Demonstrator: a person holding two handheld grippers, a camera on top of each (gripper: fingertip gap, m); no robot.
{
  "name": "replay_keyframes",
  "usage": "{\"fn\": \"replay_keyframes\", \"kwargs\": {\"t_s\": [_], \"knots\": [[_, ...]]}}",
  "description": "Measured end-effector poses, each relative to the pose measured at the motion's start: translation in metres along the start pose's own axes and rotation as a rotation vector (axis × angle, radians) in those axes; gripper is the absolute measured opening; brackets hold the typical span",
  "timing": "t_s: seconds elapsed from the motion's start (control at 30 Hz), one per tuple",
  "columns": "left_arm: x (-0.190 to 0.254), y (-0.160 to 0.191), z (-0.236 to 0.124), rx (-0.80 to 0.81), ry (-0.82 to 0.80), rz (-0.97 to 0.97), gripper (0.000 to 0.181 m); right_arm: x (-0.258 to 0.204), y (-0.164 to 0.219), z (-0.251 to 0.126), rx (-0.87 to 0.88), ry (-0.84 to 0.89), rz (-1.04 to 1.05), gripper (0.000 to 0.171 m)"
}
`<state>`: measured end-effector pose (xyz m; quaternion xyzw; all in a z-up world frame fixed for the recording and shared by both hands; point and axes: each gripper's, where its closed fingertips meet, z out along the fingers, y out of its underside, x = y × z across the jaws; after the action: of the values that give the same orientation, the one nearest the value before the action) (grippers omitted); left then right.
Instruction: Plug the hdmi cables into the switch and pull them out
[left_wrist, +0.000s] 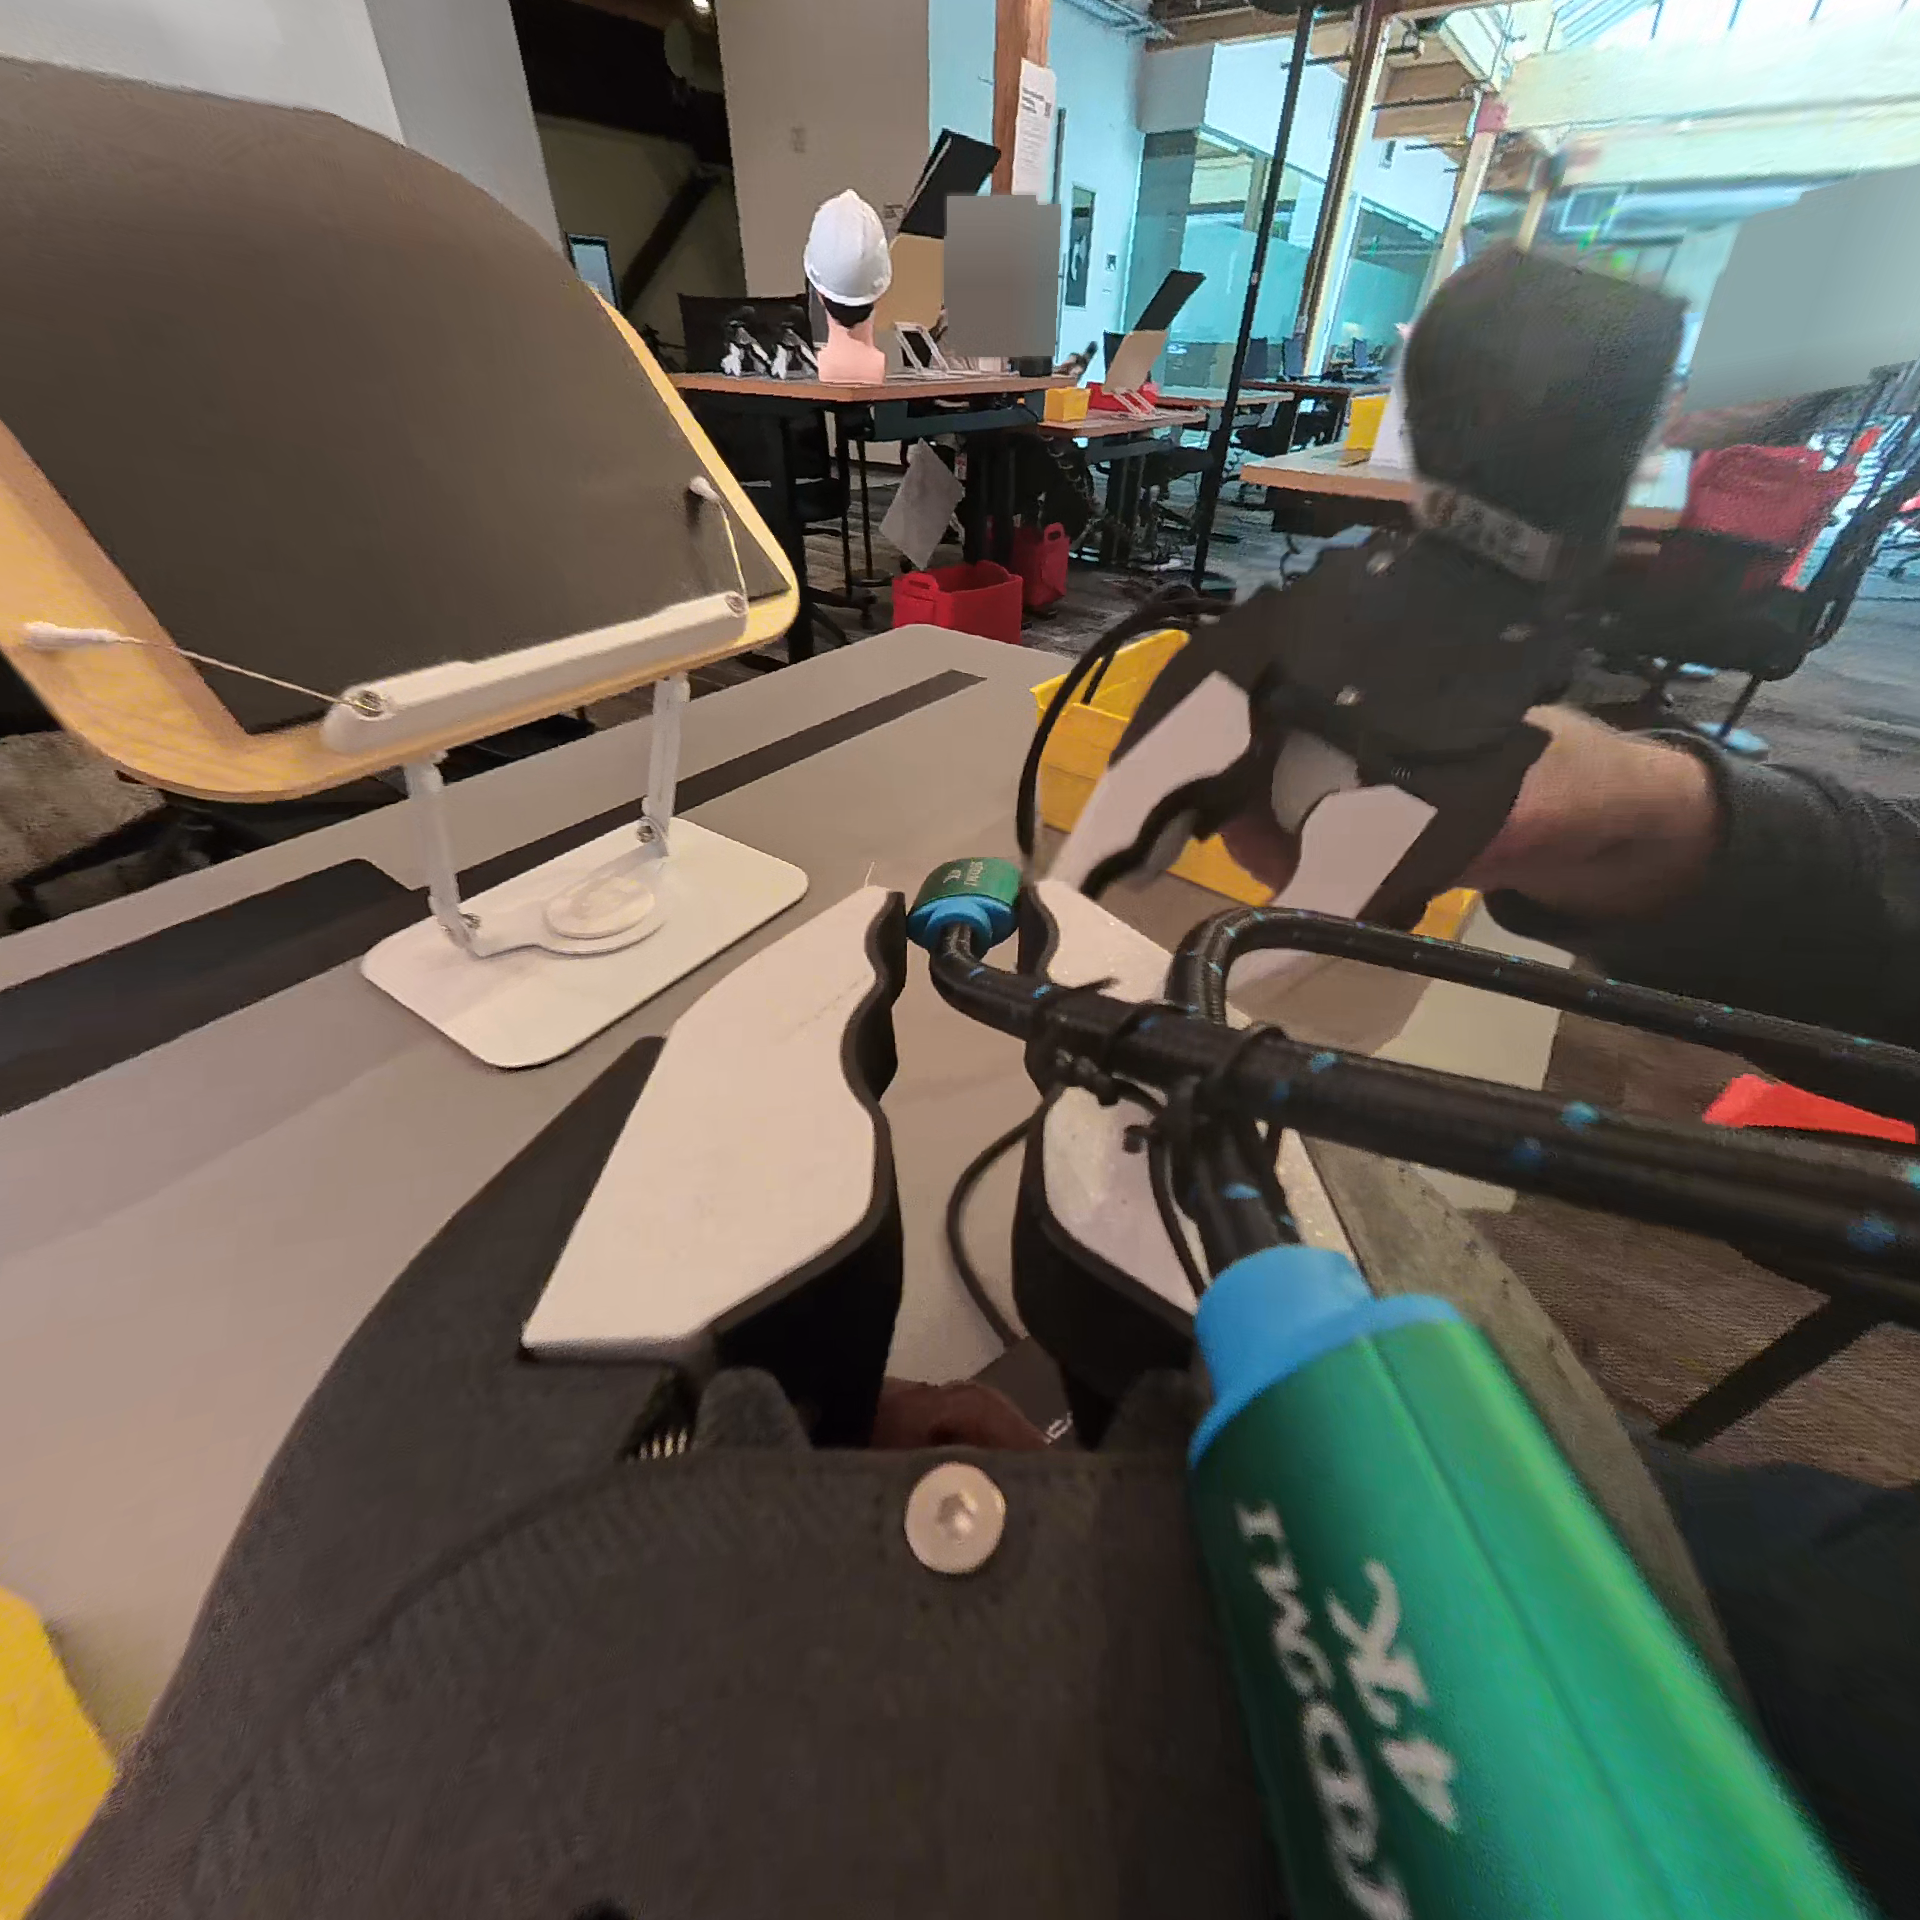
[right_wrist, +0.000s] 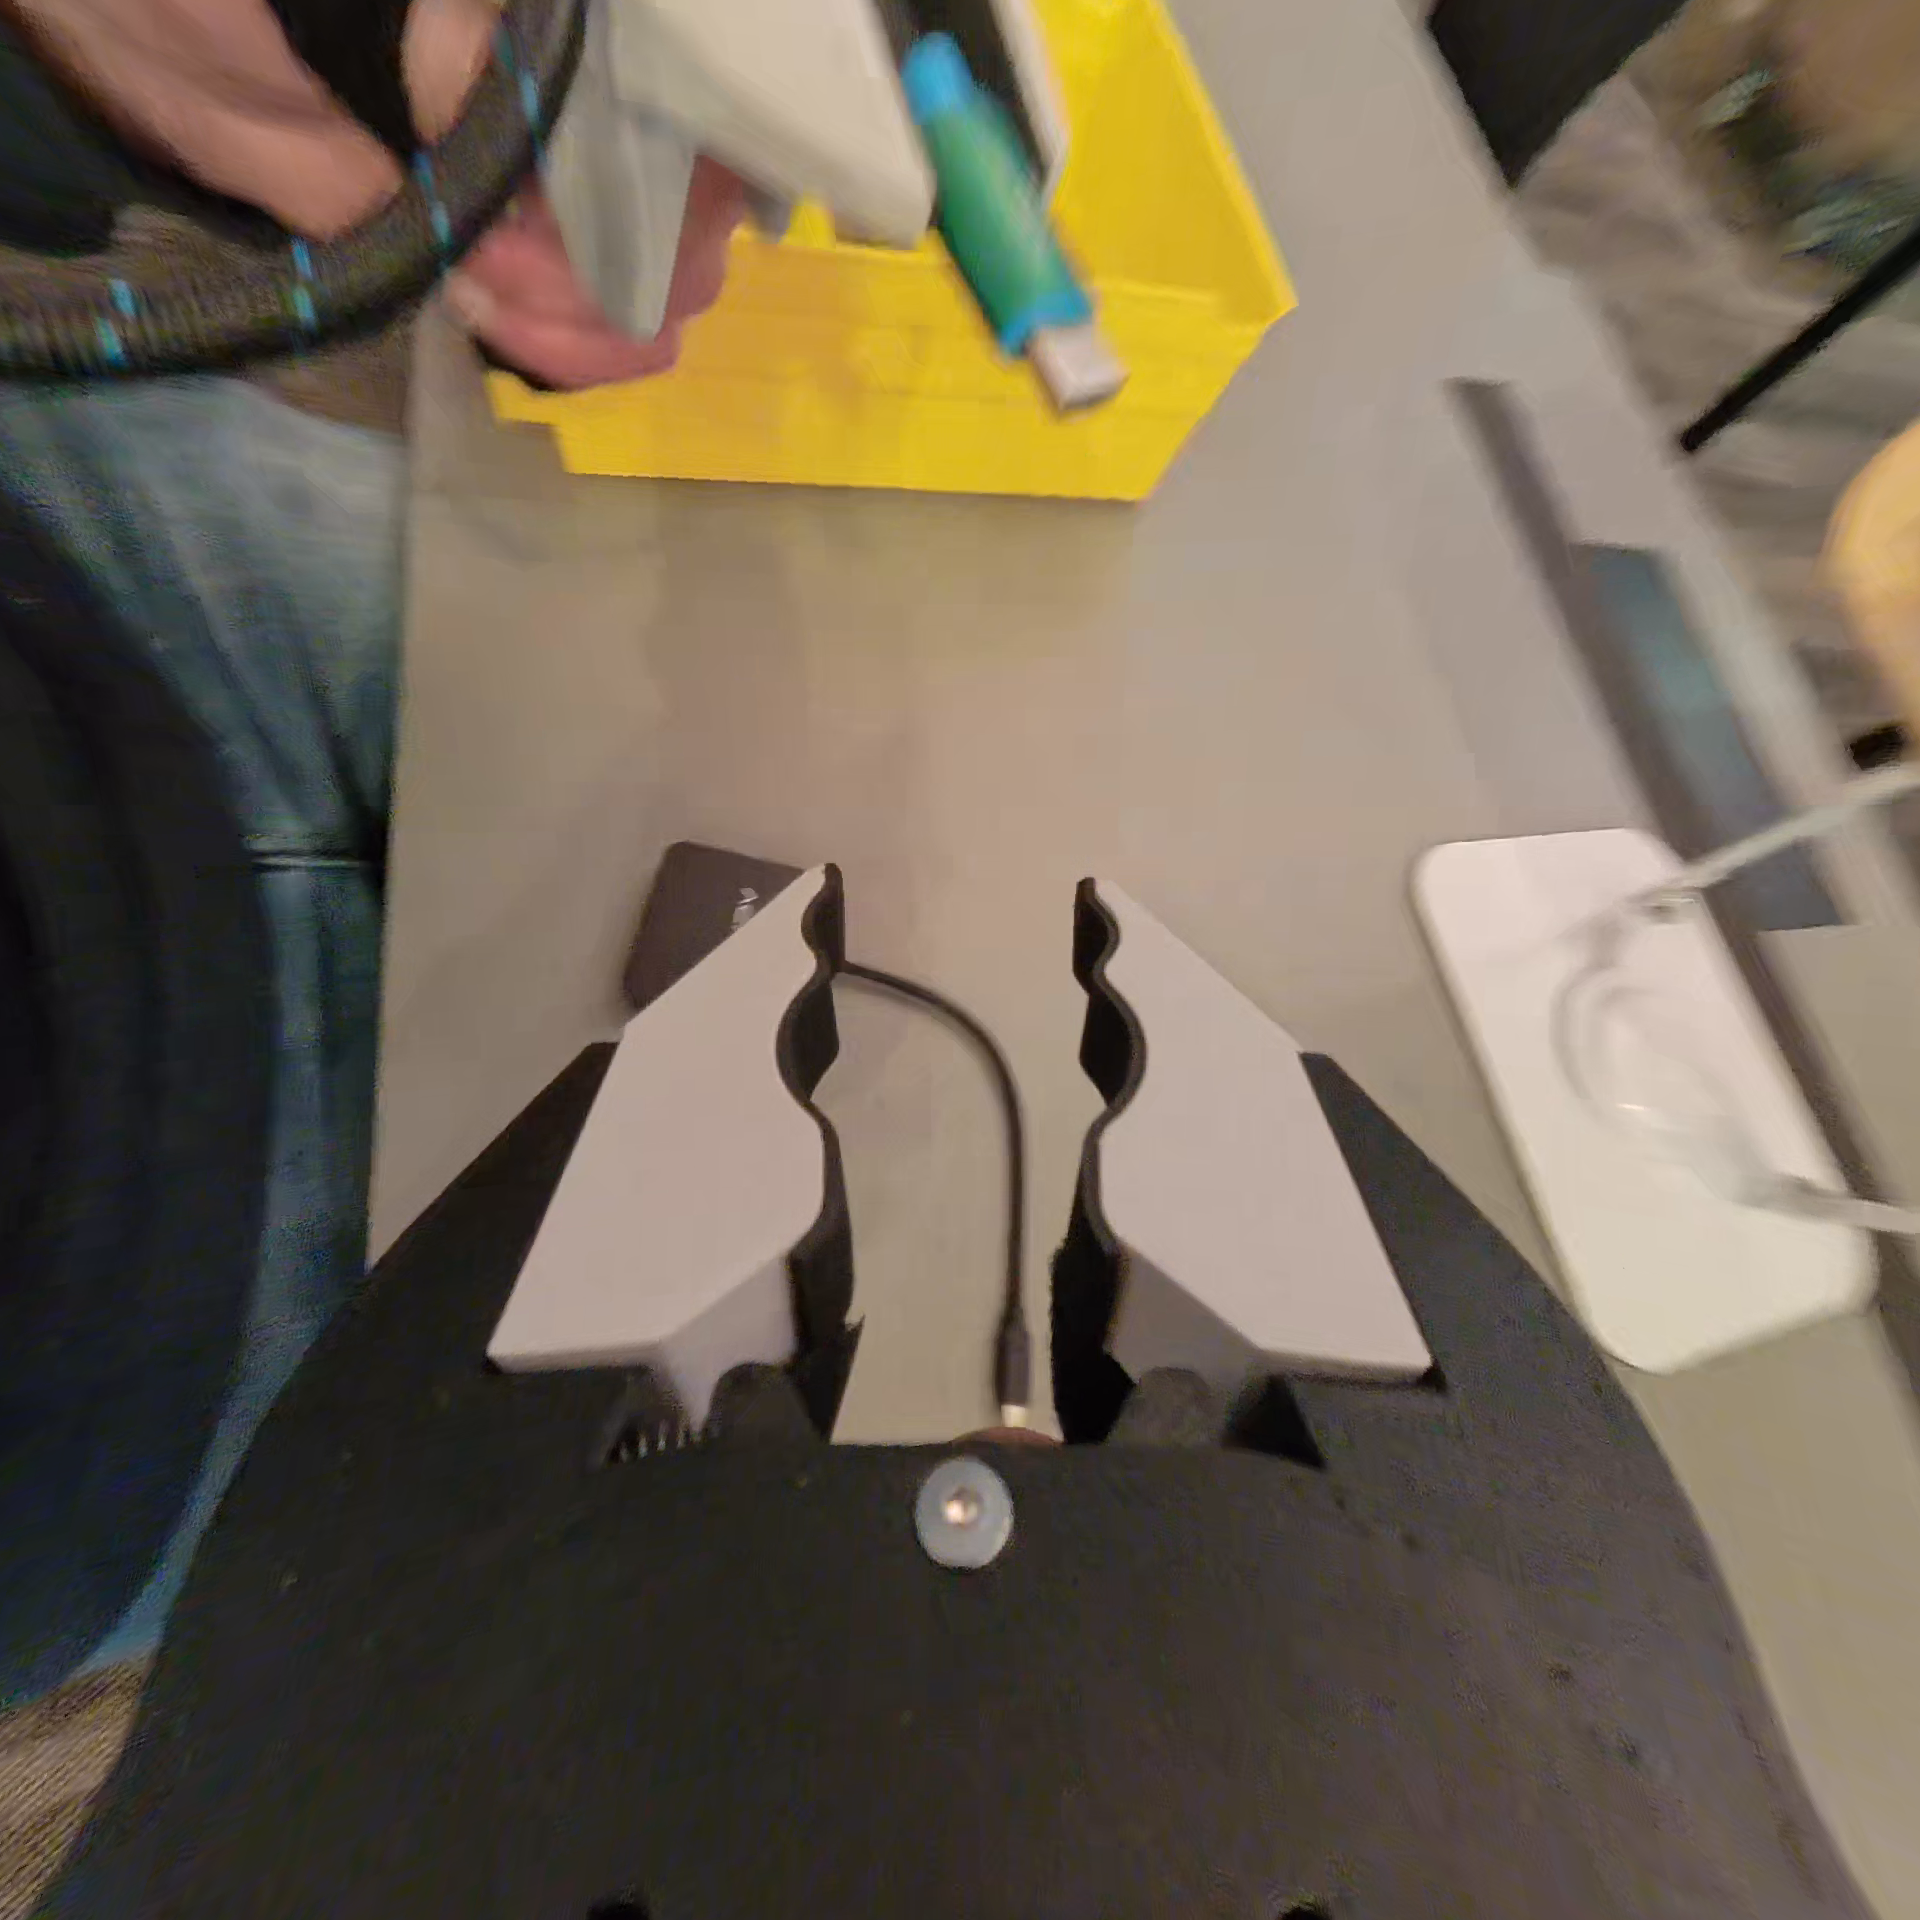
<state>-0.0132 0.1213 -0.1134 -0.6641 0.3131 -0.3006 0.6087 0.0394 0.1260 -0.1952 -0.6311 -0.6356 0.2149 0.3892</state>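
Observation:
My left gripper (left_wrist: 966, 920) is shut on a green and blue HDMI plug (left_wrist: 961, 888) at its fingertips. In the right wrist view the same plug (right_wrist: 992, 208) is held above the table, metal end pointing down and right. Its black braided cable (left_wrist: 1403, 1101) is bundled and runs right. The cable's other green plug (left_wrist: 1475, 1621) hangs close to the camera. My right gripper (right_wrist: 956, 894) is open and empty, low over the table. A small black switch (right_wrist: 696, 914) lies behind its left finger, with a thin black lead (right_wrist: 997, 1091) between the fingers. The right gripper (left_wrist: 1164, 842) also shows blurred.
A yellow bin (right_wrist: 935, 416) sits on the grey table (right_wrist: 935, 675) beyond the switch. A white stand base (right_wrist: 1621, 1091) lies to the right; it carries a tilted wood-edged board (left_wrist: 364, 416). A person's hand (right_wrist: 551, 322) and legs are at the left table edge. My hands' fingertips stand some 10 cm from each other.

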Motion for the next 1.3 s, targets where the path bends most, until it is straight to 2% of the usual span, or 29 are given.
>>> {"fn": "replay_keyframes", "kwargs": {"t_s": [0.1,0.23,0.37,0.5,0.6,0.7,0.8,0.87,0.9,1.03,1.17,1.23,1.3], "knots": [[-0.005,-0.008,-0.007,0.01,-0.008,0.014,0.019,-0.018,0.03,0.022,-0.134,-0.147,-0.082,0.043],[-0.016,-0.012,-0.013,0.019,-0.022,-0.004,0.019,-0.02,0.072,0.053,-0.351,-0.224,-0.268,0.038],[-0.024,-0.01,-0.019,0.017,-0.037,-0.007,0.019,-0.027,0.072,0.076,-0.343,-0.345,-0.314,0.036],[-0.029,-0.011,-0.021,0.021,-0.04,-0.012,0.019,-0.026,0.088,0.093,-0.437,-0.412,-0.347,0.038],[-0.032,-0.011,-0.022,0.023,-0.043,-0.016,0.019,-0.035,0.09,0.097,-0.448,-0.483,-0.266,0.043],[-0.034,-0.012,-0.024,0.024,-0.047,-0.019,0.019,-0.04,0.09,0.096,-0.452,-0.471,-0.221,0.043],[-0.034,-0.012,-0.023,0.025,-0.046,-0.021,0.019,-0.043,0.092,0.092,-0.455,-0.441,-0.229,0.035],[-0.033,-0.012,-0.022,0.024,-0.043,-0.021,0.019,-0.047,0.092,0.091,-0.445,-0.427,-0.244,0.014],[-0.032,-0.012,-0.021,0.023,-0.041,-0.021,0.019,-0.048,0.092,0.09,-0.439,-0.423,-0.236,0.009],[-0.029,-0.013,-0.021,0.021,-0.043,-0.012,0.019,-0.035,0.1,0.085,-0.461,-0.314,-0.078,0.005],[-0.03,-0.015,-0.022,0.026,-0.047,-0.012,0.019,-0.016,0.113,0.073,-0.46,-0.156,0.277,0.002],[-0.031,-0.013,-0.021,0.024,-0.047,-0.018,0.019,-0.025,0.111,0.067,-0.41,-0.188,0.385,0.01],[-0.032,-0.011,-0.021,0.02,-0.047,-0.021,0.019,-0.028,0.103,0.061,-0.354,-0.204,0.396,0.019]]}}
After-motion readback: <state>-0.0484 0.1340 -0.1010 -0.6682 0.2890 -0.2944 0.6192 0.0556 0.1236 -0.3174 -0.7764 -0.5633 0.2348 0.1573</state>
